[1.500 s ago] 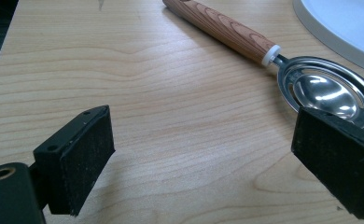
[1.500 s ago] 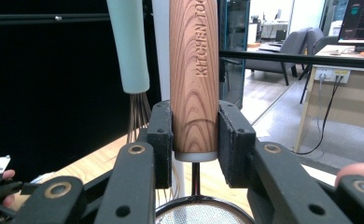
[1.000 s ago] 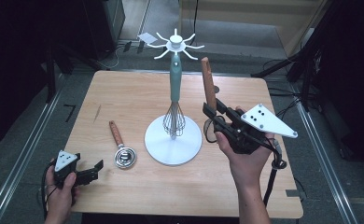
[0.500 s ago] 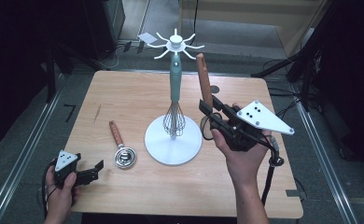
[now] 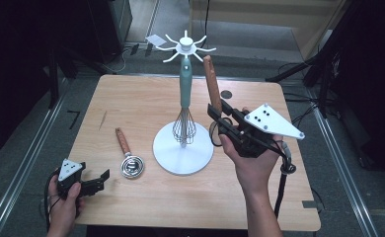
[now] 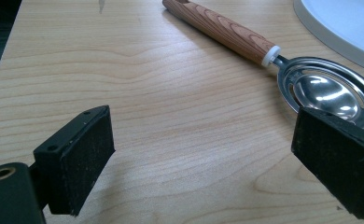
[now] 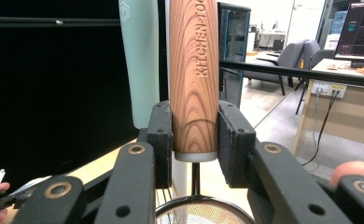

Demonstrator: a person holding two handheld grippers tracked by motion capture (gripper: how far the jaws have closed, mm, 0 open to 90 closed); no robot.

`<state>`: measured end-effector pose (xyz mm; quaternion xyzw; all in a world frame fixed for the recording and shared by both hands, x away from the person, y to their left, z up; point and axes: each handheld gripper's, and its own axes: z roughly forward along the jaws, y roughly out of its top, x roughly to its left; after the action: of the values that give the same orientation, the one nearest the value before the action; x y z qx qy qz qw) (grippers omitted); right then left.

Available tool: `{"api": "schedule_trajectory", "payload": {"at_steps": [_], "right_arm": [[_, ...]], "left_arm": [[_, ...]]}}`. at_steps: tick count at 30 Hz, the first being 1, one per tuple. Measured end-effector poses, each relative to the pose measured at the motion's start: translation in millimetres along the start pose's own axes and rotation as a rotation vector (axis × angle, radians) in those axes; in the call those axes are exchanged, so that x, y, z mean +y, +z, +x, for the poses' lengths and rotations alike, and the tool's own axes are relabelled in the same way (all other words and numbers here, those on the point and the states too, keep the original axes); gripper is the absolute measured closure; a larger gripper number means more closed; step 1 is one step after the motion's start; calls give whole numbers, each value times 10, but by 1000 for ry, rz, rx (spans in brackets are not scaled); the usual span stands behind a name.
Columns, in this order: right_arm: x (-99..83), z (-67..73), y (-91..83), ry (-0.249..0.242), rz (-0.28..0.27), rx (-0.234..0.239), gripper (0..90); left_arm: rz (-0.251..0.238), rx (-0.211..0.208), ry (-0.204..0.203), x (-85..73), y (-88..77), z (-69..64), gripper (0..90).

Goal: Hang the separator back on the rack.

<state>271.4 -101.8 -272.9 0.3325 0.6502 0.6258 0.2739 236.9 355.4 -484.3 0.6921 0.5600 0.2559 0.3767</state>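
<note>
A white and mint utensil stand [image 5: 183, 148] rises mid-table with hooked arms at its top, and a wire whisk [image 5: 184, 129] hangs low against its pole. Just right of it my right gripper [image 5: 219, 116] is shut on a wooden-handled utensil [image 5: 211, 81], held nearly upright. In the right gripper view both pads press the handle's [image 7: 194, 70] lower end, with a wire ring [image 7: 199, 212] below and the mint pole [image 7: 140, 60] behind. My left gripper [image 5: 101, 180] rests open at the front left. Ahead of its jaws [image 6: 203, 158] lies a slotted steel spoon [image 6: 329, 93] with a wooden handle [image 5: 123, 140].
The wooden table [image 5: 131, 98] has a small dark disc [image 5: 225, 94] near its back right and a thin scratch mark [image 5: 103, 120] at left. A white card [image 5: 154, 40] lies on the floor behind. Metal rails and cables run along both sides.
My right gripper has carried the wooden-handled utensil a little to the left, closer to the stand's pole. The left gripper and the spoon have stayed put.
</note>
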Motion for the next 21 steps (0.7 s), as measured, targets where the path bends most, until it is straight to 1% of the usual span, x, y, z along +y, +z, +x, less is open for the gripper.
{"api": "schedule_trajectory", "payload": {"at_steps": [10, 15, 19, 21], "right_arm": [[1, 41, 54, 2, 13, -16, 709], [-10, 57, 82, -7, 13, -21, 709], [-18, 58, 87, 3, 13, -21, 707], [-29, 50, 89, 9, 8, -11, 706]], "left_arm": [[5, -2, -1, 2, 3, 2, 59], [7, -1, -5, 3, 4, 5, 59], [9, -2, -4, 4, 6, 4, 60], [8, -2, -4, 3, 6, 5, 59]]}}
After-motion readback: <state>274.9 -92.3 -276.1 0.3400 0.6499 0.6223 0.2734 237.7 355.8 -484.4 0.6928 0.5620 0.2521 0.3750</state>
